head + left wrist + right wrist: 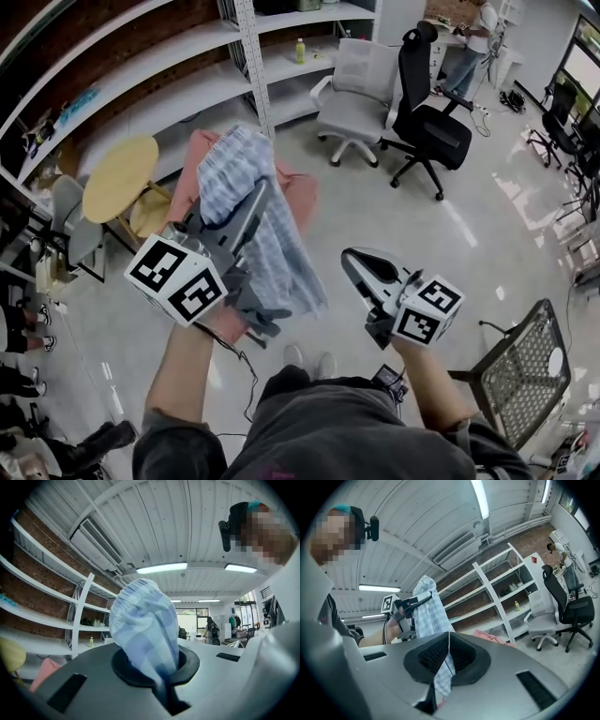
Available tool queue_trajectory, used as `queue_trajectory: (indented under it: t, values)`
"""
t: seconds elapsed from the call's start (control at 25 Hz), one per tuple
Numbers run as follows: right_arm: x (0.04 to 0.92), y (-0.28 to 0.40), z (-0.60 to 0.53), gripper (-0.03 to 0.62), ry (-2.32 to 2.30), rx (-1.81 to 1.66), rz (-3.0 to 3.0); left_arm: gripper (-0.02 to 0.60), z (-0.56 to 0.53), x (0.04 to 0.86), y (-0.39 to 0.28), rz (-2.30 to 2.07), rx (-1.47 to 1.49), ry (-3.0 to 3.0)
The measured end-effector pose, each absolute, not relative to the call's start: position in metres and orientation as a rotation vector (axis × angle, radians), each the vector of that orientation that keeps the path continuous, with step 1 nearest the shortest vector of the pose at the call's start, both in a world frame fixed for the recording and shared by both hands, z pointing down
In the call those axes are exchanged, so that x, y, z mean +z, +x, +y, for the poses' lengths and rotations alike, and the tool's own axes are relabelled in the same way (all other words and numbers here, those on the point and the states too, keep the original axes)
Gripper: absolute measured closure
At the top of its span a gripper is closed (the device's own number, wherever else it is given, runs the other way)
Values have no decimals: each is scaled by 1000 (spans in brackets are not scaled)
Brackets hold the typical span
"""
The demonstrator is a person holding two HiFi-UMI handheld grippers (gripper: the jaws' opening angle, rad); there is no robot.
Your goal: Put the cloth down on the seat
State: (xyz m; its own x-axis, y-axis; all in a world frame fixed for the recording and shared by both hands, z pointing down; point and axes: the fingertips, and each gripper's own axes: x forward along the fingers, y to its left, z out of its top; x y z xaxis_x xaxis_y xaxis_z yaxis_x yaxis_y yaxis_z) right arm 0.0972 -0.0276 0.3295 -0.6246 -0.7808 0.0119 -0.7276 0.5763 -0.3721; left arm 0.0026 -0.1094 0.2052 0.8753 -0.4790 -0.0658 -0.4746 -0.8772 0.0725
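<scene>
A blue-and-white checked cloth (253,216) hangs in the air from my left gripper (260,190), which is shut on its bunched upper end (140,625). The loose end drapes down toward my right gripper (354,264). In the right gripper view the jaws (449,648) are closed on a thin strip of the cloth (444,677). The left gripper (410,604) shows there too, with the cloth (429,613) draped over it. Right behind the cloth stands the pink seat (302,195), partly hidden by it and also visible in the right gripper view (487,634).
A round yellow table (120,176) stands left of the seat. A white office chair (356,94) and a black one (431,127) stand beyond it. White shelving (187,84) lines the brick wall. A mesh chair (525,370) is at lower right. A person (473,42) stands far back.
</scene>
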Motion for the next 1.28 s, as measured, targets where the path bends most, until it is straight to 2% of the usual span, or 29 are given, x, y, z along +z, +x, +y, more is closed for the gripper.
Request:
queue_trajectory:
  t: [0.4,0.88,1.28]
  values:
    - [329,105,-100,577,-1286,-486,2682,563,-219,199,35,-760,-79,3070]
    - [304,96,-276,577,-1337,-355,2739,563,-389,228,54,-735,-49,3056]
    - [323,97,-373,577,-1427,-456,2716,563,-562,235,60,-801,-40,2961]
